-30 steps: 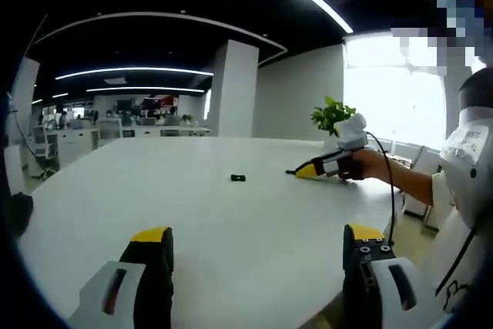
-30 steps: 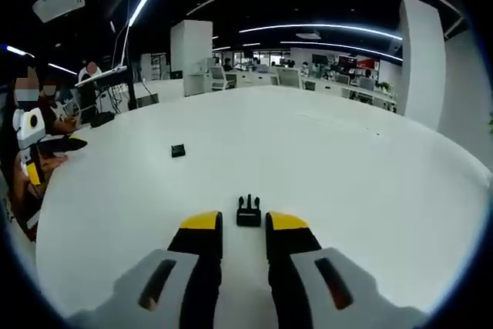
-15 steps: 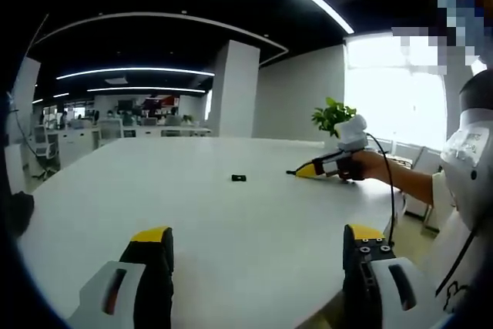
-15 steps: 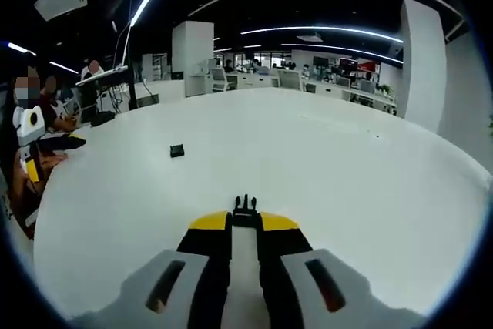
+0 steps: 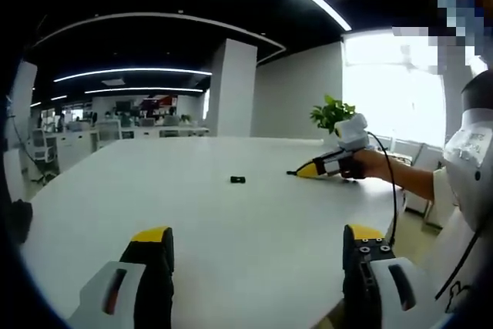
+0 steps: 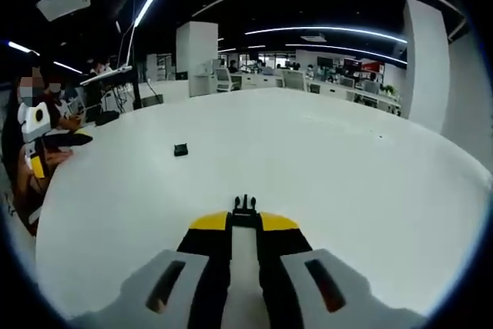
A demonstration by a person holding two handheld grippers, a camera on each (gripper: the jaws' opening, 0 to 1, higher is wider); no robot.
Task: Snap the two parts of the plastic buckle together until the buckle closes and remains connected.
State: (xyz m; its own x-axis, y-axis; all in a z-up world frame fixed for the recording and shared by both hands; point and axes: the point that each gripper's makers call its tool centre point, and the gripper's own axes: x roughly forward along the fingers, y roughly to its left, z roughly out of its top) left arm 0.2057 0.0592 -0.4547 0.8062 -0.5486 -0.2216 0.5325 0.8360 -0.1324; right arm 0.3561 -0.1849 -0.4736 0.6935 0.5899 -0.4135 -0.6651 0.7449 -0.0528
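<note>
On the large white table (image 6: 370,190) the right gripper (image 6: 245,223) lies low, its yellow-tipped jaws drawn together on the pronged buckle part (image 6: 245,207), whose black prongs stick out just past the fingertips; in the left gripper view the same right gripper (image 5: 317,169) appears far off to the right, held by a person's hand (image 5: 368,165), with a dark cable looping down from it; what it pinches is too small to make out from there. The second buckle part (image 6: 181,149), a small black block, rests alone on the bare tabletop, well apart from the pronged piece and to the far left of it in the right gripper view; in the left gripper view that block (image 5: 238,179) sits near the middle of the table, left of the distant gripper; no object stands between the two parts. The left gripper (image 5: 258,240) hovers over the near edge of the table with its jaws spread wide and holding nothing between them. Around the table: a green potted plant (image 5: 331,113) behind the held gripper, a white square pillar (image 5: 231,86) at the far side, bright windows at the right, long ceiling light strips, and rows of office desks in the distance.
</note>
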